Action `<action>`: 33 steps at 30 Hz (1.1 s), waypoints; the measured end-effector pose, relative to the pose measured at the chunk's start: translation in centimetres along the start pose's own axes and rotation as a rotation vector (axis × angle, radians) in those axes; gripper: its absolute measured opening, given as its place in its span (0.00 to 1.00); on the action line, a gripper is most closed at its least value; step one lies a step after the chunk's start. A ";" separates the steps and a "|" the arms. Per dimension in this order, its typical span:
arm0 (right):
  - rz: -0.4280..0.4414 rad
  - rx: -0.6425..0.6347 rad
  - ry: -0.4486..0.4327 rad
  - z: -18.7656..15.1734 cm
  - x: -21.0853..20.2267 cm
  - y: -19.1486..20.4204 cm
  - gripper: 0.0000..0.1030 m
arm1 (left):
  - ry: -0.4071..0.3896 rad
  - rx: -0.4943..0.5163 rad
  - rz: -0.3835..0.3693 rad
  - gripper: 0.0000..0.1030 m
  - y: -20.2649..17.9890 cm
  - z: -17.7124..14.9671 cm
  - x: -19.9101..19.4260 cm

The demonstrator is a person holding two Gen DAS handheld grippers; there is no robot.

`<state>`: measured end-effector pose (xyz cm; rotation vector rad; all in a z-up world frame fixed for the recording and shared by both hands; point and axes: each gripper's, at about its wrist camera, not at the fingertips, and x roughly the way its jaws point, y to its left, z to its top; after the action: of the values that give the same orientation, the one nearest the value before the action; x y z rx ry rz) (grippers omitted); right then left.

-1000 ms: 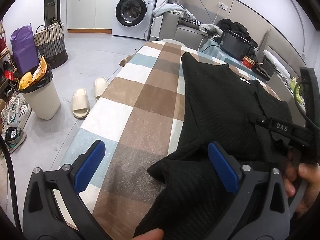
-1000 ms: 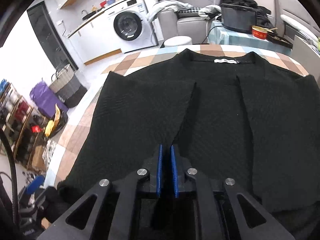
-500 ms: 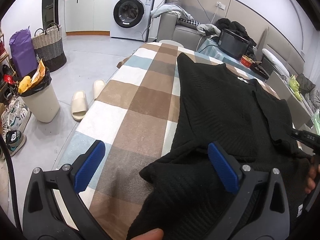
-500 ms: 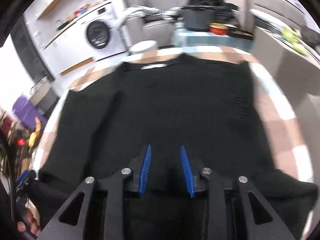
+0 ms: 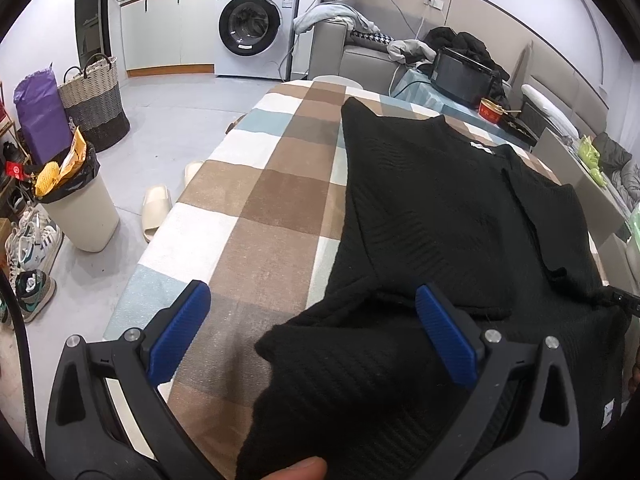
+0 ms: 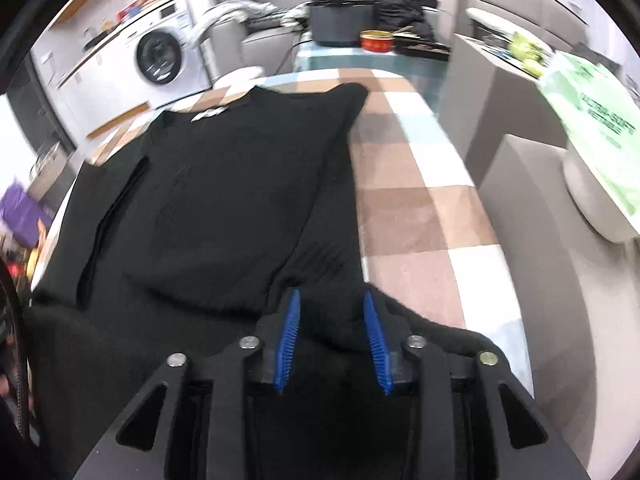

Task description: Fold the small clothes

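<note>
While both jaws gape, opening right ones straddle black sweater on checked table.

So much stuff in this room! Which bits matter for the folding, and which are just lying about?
For the job:
- black knitted top
- checked table cover under it
- left claw, open
- right claw, opening over the cloth

Lying about:
- washing machine
- slippers
- bin
- woven basket

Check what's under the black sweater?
The black sweater lies on a checked cloth in brown, white and pale blue, visible on both sides. Whatever sits directly beneath the knit is covered, so it cannot be seen.
</note>
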<state>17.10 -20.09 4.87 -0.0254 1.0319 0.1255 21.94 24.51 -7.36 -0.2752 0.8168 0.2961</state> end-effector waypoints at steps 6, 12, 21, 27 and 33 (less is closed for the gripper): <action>0.010 -0.135 0.014 -0.2 0.6 3.0 0.52 | -0.002 0.019 -0.004 0.99 -0.7 0.0 0.0; -0.074 -0.260 0.052 -0.4 2.4 4.2 0.30 | -0.004 0.025 -0.001 0.99 -0.9 0.0 0.1; -0.213 -0.086 -0.045 -0.2 0.7 -0.2 0.12 | 0.002 0.015 -0.006 0.99 -0.9 -0.2 0.5; -0.141 -0.106 0.001 -1.1 -0.2 -0.7 0.23 | -0.001 0.014 -0.004 0.99 -0.7 -0.2 0.3; -0.117 -0.116 -0.025 -0.6 -0.3 -0.4 0.28 | 0.000 0.025 -0.006 0.99 -1.0 -0.1 0.1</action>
<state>16.48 -20.56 4.85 -0.1890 0.9943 0.0790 22.33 23.55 -7.41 -0.2541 0.8189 0.2804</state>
